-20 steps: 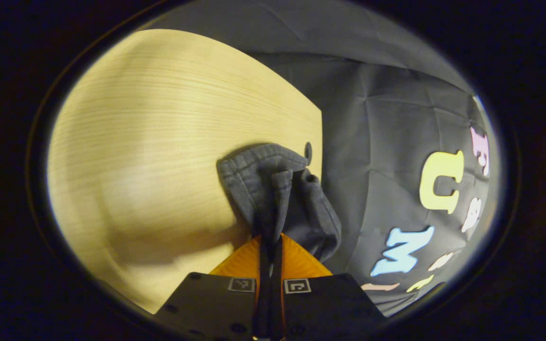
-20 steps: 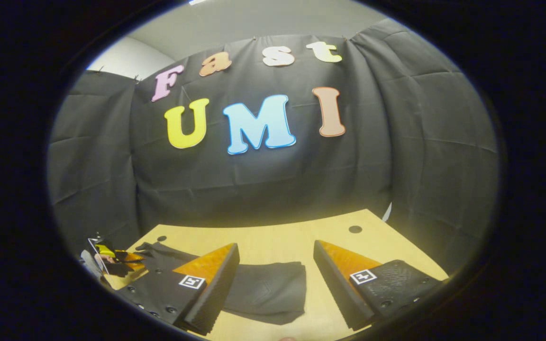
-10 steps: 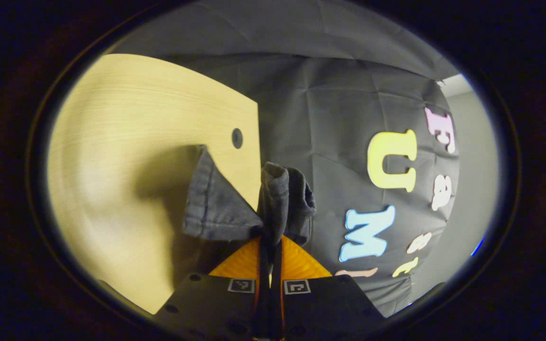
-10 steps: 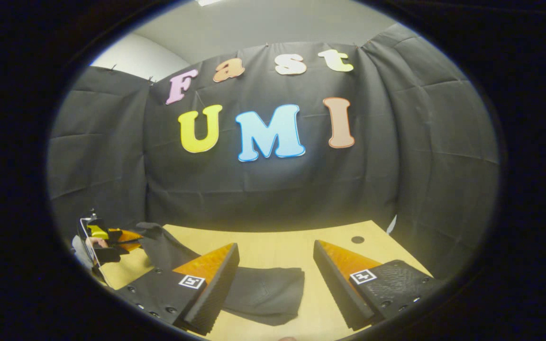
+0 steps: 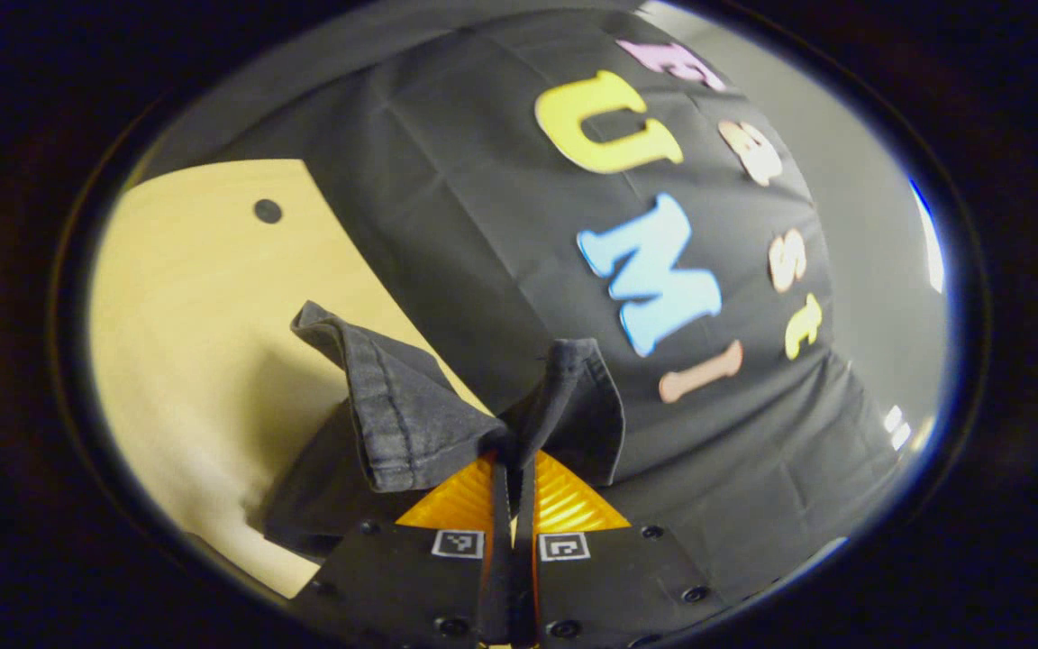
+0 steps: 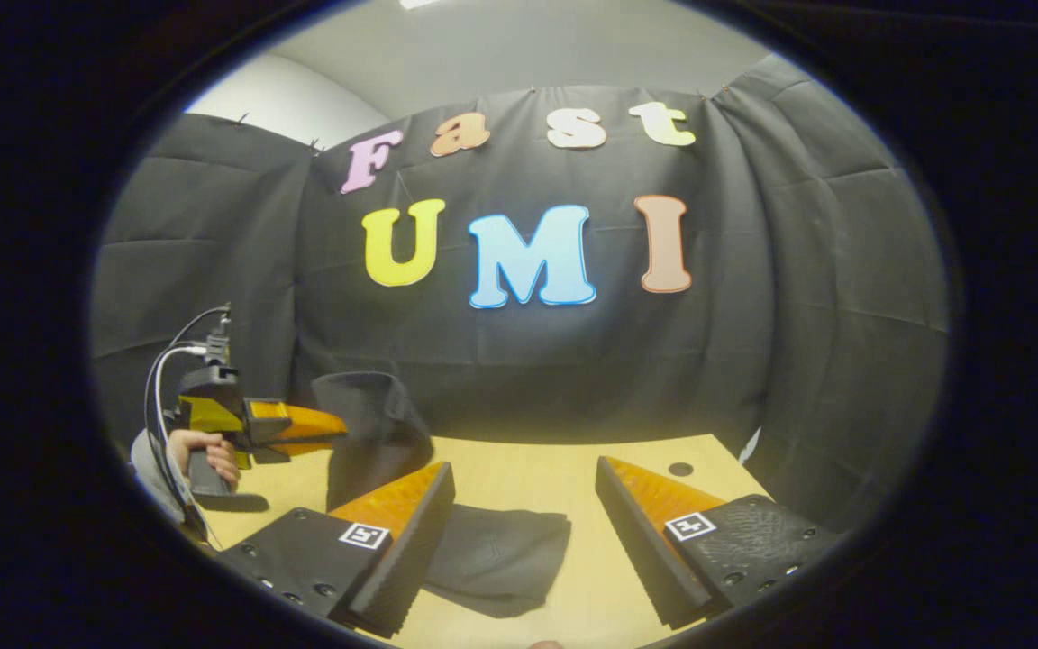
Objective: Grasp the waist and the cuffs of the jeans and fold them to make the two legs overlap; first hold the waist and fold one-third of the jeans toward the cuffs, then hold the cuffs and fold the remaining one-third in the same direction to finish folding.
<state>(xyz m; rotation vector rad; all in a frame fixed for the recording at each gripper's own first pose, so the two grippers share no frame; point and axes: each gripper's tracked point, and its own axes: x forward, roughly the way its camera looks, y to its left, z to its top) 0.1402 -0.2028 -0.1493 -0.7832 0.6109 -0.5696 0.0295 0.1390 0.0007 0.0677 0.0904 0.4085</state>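
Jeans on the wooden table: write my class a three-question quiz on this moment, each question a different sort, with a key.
1. True or false: the left gripper is shut on the jeans.
2. Which gripper has its fingers spread apart with nothing between them?
A. left
B. right
3. Fill in: the lifted end of the jeans hangs above the ___.

Key:
1. True.
2. B, the right gripper.
3. Table; the folded part still lies on it.

Jeans (image 6: pixel 492 559): dark grey denim with stitched hems. One end lifted clear of the wooden table (image 6: pixel 573 464), cuffs (image 5: pixel 393 415) bunched and flaring apart. Remainder flat on the table, folded, edges roughly squared, near the front edge.
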